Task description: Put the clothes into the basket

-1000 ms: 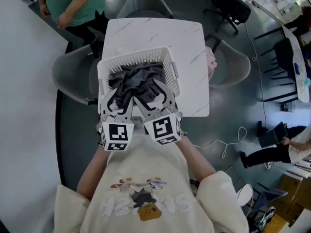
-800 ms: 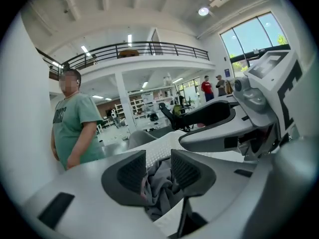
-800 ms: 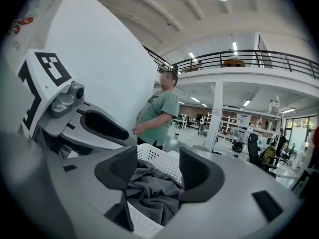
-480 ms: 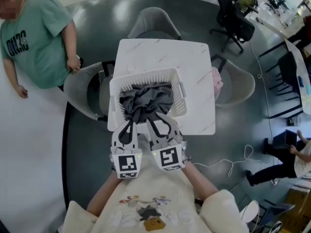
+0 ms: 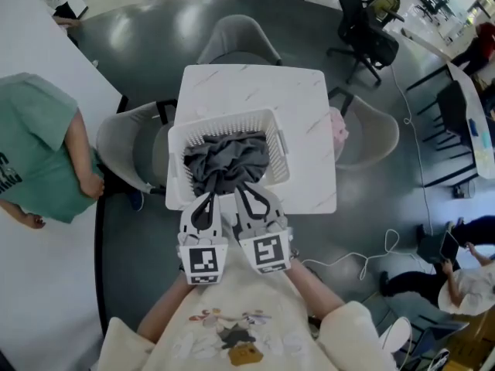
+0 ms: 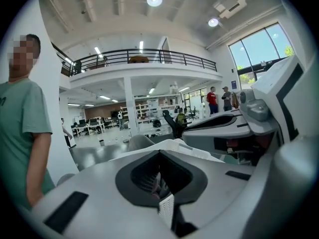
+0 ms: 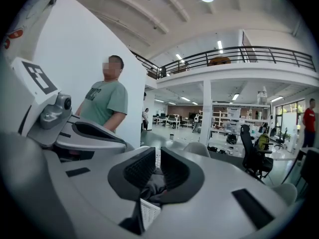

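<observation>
One basket (image 5: 224, 124) on white table (image 5: 255, 91), grey floor (image 5: 139, 29)

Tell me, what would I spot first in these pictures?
The white basket on the white table, heaped with a dark grey garment, right in the middle. At its near rim sit the left gripper and right gripper, tips pointing at the cloth; the right one's jaws have just been closing, with nothing visibly pinched. A person in a green shirt stands at the left.
</observation>
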Demonstrator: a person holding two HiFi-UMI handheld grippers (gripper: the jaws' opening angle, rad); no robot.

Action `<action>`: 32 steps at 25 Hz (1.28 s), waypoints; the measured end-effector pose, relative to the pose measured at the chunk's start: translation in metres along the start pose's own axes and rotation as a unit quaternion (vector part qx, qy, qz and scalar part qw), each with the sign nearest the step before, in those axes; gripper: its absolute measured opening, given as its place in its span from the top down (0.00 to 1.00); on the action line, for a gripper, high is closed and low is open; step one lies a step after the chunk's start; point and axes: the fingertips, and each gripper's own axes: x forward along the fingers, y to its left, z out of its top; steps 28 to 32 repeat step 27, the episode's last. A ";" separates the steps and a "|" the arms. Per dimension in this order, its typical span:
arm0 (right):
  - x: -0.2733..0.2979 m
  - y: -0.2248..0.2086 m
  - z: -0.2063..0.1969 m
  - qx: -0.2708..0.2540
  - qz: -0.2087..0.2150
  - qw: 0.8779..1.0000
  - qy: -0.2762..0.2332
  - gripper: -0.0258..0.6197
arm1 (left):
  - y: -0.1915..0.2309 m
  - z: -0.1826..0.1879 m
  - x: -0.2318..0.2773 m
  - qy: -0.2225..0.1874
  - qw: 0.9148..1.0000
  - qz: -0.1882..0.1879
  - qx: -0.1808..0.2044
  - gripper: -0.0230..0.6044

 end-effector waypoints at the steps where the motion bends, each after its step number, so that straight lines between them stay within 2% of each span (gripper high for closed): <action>1: -0.001 0.000 -0.001 0.011 -0.001 1.000 -0.001 0.91 | -0.002 0.001 0.001 -0.004 1.000 -0.001 0.000 0.95; 11: 0.002 0.004 -0.009 0.035 0.000 0.999 0.005 0.93 | -0.003 -0.005 0.000 0.019 1.000 0.000 -0.011 0.95; 25: 0.004 0.002 -0.010 0.074 -0.013 0.997 0.002 0.93 | 0.000 -0.005 0.005 0.018 1.000 -0.004 -0.025 0.95; 32: 0.003 0.001 -0.009 0.077 -0.015 0.997 0.000 0.93 | 0.001 -0.007 0.004 0.019 0.999 -0.003 -0.027 0.95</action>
